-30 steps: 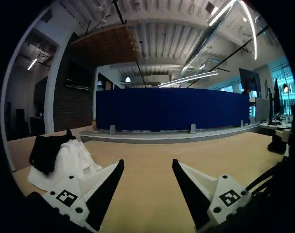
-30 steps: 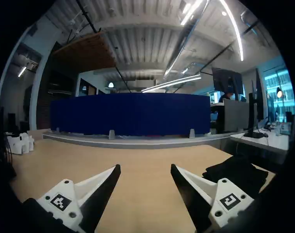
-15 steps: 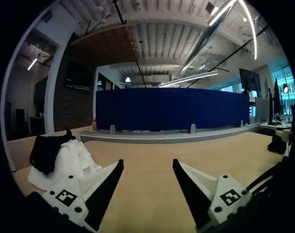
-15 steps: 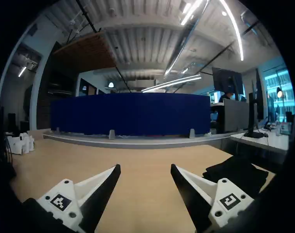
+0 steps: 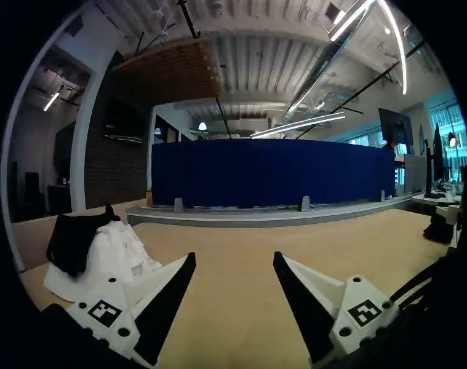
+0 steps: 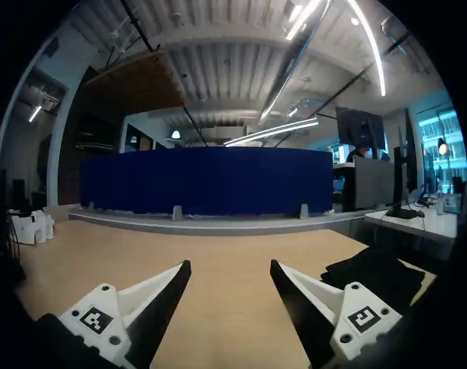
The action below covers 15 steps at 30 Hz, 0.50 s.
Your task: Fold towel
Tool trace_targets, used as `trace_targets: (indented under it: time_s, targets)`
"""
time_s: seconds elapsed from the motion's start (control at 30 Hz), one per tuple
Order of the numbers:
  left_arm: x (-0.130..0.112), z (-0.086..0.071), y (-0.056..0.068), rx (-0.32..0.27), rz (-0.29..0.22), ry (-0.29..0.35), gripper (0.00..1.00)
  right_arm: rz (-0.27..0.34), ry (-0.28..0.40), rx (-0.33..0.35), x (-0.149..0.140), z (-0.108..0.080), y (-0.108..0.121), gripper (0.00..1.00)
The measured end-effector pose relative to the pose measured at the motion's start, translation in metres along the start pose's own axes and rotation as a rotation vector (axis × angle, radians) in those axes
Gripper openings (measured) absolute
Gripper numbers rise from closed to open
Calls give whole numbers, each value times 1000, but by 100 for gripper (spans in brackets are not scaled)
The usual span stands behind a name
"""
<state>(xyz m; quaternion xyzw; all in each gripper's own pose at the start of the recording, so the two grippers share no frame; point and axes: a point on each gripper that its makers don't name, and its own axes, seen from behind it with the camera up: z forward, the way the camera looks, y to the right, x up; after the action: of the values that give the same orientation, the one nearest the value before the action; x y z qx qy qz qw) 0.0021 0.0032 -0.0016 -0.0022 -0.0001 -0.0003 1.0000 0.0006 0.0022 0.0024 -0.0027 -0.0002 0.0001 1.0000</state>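
Smooth wood table (image 5: 245,246) lies open before left gripper (image 5: 234,264) and right gripper (image 6: 230,270), fingers spread, empty. Crumpled white-and-black towels (image 5: 104,252) heap lower left, left gripper view.

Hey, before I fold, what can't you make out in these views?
Left gripper view: white cloth, partly under a black cloth, near edge hidden by a finger of the left gripper.
Left gripper view: dark item, cut off at the right edge; unidentifiable.
Right gripper view: black stack, near side hidden by a finger of the right gripper.
Right gripper view: white object, far left, too small to identify.
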Motion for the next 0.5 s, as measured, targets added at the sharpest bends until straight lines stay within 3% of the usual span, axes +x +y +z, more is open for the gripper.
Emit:
trace_targets:
  time_s: [0.5]
  targets:
    - [1, 1, 0, 0, 0, 0, 94, 0, 0, 0, 0, -2, 0, 100]
